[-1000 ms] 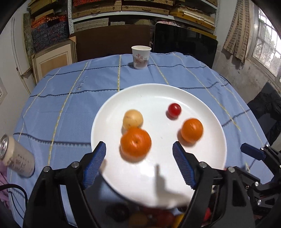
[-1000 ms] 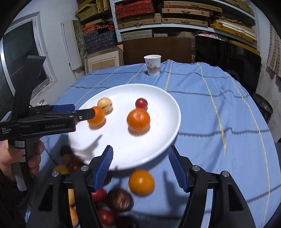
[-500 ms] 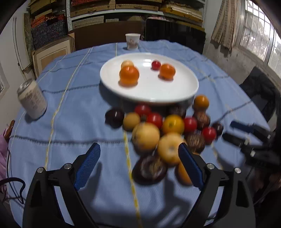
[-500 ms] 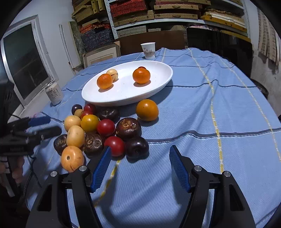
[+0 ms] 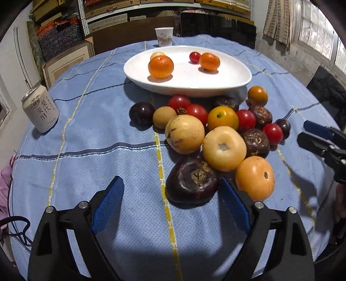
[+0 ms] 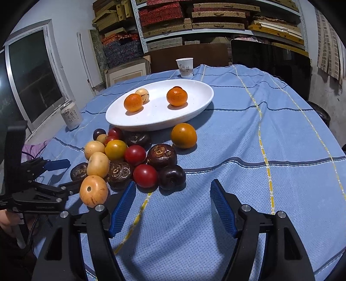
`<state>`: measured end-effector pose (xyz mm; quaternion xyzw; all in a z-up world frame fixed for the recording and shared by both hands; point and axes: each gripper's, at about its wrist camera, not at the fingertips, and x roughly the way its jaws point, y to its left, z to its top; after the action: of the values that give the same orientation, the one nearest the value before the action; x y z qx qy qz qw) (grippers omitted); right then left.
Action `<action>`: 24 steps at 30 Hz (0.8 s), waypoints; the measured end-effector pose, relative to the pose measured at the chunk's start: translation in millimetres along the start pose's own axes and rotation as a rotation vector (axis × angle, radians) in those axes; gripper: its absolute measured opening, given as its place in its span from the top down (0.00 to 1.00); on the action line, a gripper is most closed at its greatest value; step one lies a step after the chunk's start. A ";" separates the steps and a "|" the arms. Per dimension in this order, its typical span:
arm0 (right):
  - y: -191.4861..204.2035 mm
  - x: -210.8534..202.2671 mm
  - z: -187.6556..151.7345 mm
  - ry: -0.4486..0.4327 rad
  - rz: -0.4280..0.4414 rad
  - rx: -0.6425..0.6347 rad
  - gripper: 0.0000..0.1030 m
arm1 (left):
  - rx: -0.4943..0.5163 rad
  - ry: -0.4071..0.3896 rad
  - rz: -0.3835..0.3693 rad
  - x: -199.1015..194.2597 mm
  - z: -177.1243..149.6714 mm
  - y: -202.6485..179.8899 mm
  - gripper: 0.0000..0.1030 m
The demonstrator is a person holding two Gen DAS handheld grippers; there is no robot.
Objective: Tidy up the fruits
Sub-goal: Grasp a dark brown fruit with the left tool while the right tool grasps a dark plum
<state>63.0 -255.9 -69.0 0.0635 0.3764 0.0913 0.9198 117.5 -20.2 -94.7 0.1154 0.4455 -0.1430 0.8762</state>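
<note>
Tabletop (image 5: 108, 138): round, covered by a light blue cloth with dark blue and yellow stripes.
Drink can (image 5: 40, 109): pale, printed with dark characters, upright near the left edge.
Paper cup (image 5: 164, 36): white with red print, upright at the far edge.
Shelves (image 6: 216, 19): against the back wall, stacked with flat woven and patterned boxes.
Window (image 6: 32, 75): metal-framed, at left.

Glossy white plate (image 5: 237, 81) on woven cloth (image 5: 108, 155).
</note>
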 end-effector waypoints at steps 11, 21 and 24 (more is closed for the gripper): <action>-0.2 1.2 0.2 0.006 0.009 0.003 0.30 | -0.004 -0.055 -0.118 -13.2 -4.3 -7.8 0.56; 8.0 7.0 0.1 0.037 -0.010 -0.047 0.31 | -0.102 -0.099 -0.155 -19.3 -5.4 9.7 0.55; 5.6 8.0 -0.3 0.041 -0.016 -0.036 0.37 | -0.102 -0.094 -0.157 -18.4 -5.2 9.8 0.55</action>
<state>67.7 -248.7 -73.6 0.0420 0.3941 0.0922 0.9135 106.8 -6.6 -82.1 0.0286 0.4180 -0.1936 0.8871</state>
